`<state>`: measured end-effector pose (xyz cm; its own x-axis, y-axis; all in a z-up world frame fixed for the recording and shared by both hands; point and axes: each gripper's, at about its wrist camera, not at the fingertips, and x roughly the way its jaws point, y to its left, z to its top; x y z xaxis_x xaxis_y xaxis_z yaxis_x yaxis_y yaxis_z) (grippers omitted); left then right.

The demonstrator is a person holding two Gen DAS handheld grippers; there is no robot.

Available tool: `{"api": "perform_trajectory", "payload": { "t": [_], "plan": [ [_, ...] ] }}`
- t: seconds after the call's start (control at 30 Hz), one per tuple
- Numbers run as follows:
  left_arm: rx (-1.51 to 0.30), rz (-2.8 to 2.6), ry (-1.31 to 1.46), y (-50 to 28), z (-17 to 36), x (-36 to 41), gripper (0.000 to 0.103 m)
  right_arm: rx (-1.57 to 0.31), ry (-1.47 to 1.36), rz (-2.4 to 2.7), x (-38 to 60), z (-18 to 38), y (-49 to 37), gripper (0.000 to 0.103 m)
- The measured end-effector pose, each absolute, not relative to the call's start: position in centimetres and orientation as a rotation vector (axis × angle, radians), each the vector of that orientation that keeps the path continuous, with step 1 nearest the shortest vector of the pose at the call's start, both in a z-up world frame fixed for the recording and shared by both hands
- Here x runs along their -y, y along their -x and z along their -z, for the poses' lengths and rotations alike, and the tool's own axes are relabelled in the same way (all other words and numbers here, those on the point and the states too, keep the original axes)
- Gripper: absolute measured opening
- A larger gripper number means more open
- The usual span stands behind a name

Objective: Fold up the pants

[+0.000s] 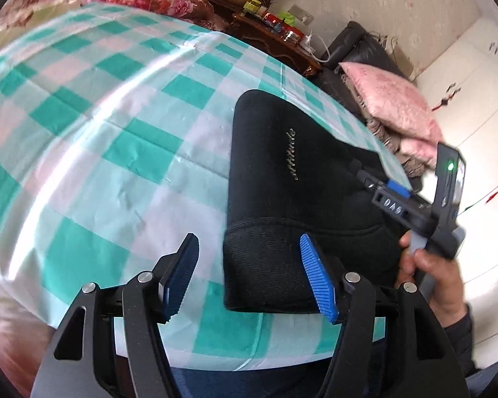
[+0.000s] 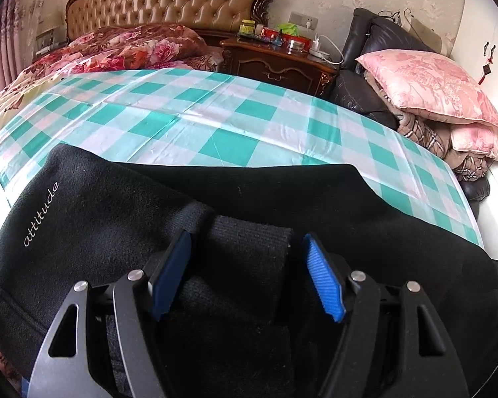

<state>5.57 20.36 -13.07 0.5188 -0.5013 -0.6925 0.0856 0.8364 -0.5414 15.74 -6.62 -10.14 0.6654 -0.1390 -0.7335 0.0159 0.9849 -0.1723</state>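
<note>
Black fleece pants (image 1: 282,179), already doubled into a thick bundle, lie on the teal-and-white checked cloth (image 1: 123,126) that covers the bed. Silver "attitude" script (image 2: 40,214) shows on the top layer.

Left gripper (image 1: 249,272): jaws wide, nothing between them. The bundle lies ahead and to its right; only the right blue pad (image 1: 317,278) overlaps the ribbed cuff band (image 1: 265,265), while the left pad hangs over bare cloth. Whether the right pad touches the fabric, cannot tell.

Right gripper (image 2: 247,273): jaws wide, holding nothing. It sits directly over the bundle, with a ribbed cuff (image 2: 249,242) framed between the 2 pads. Pants spread to both sides of it and run ahead to a far edge, beyond which the checked cloth continues toward the tufted tan headboard (image 2: 169,0).

Long axis: seen from the left tool, the bundle runs ahead, slightly rightward, from the cuffed near end to a rounded far end. Seen from the right tool, it stretches side to side across the jaws. The 2 tools therefore meet it roughly at right angles.

Judgement: the right gripper is the nearer and better centred; a close there would take the cuff. The left would need to shift right to get both pads onto the near end. Risk: the thick layers may slip apart if only the top one is caught.
</note>
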Motion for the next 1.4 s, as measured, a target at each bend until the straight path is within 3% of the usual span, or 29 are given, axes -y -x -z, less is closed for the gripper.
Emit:
{"api": "perform_trajectory", "payload": {
  "t": [0.17,0.27,0.43,0.53,0.73,0.9,0.93,0.97,1.0,1.07,1.23,1.4],
  "plan": [
    [-0.990,0.433,0.551,-6.3,14.3,-19.8,0.062,-0.846,0.071,0.095,8.2,9.9,-15.0,0.088],
    [-0.977,0.438,0.576,-6.1,14.8,-19.5,0.062,-0.882,0.078,0.130,8.6,8.6,-14.3,0.088],
    [-0.934,0.430,0.543,-5.6,14.0,-19.4,0.040,-0.881,0.071,-0.066,4.6,2.2,-14.5,0.088],
    [-0.895,0.424,0.480,-5.1,12.7,-18.9,0.037,-1.005,0.067,-0.274,-0.3,0.7,-17.3,0.089],
    [-0.855,0.350,0.296,-4.2,10.6,-16.6,0.035,-1.301,0.215,-0.397,-9.7,3.9,-22.7,0.089],
    [-0.792,0.313,0.118,-3.4,8.2,-14.3,0.034,-1.400,0.287,-0.392,-12.2,7.1,-24.2,0.089],
    [-0.772,0.312,0.078,-3.1,7.6,-13.8,0.033,-1.388,0.290,-0.386,-11.8,7.1,-24.4,0.087],
    [-0.746,0.313,0.034,-2.8,6.7,-13.2,0.033,-1.373,0.282,-0.384,-11.3,6.8,-24.4,0.070],
    [-0.730,0.316,0.014,-2.6,6.1,-12.8,0.032,-1.360,0.268,-0.378,-10.5,6.1,-24.4,0.047],
    [-0.687,0.333,-0.036,-2.4,4.2,-11.9,0.032,-1.325,0.159,-0.438,-8.0,3.5,-24.3,0.033],
    [-0.524,0.426,-0.202,-1.7,-2.3,-6.0,0.032,-1.121,-0.045,-0.483,2.3,-5.5,-22.1,0.029],
    [-0.378,0.547,-0.439,-0.3,-6.4,5.5,0.032,-0.988,-0.236,-0.421,16.6,-9.7,-18.0,0.028]
  ]
}}
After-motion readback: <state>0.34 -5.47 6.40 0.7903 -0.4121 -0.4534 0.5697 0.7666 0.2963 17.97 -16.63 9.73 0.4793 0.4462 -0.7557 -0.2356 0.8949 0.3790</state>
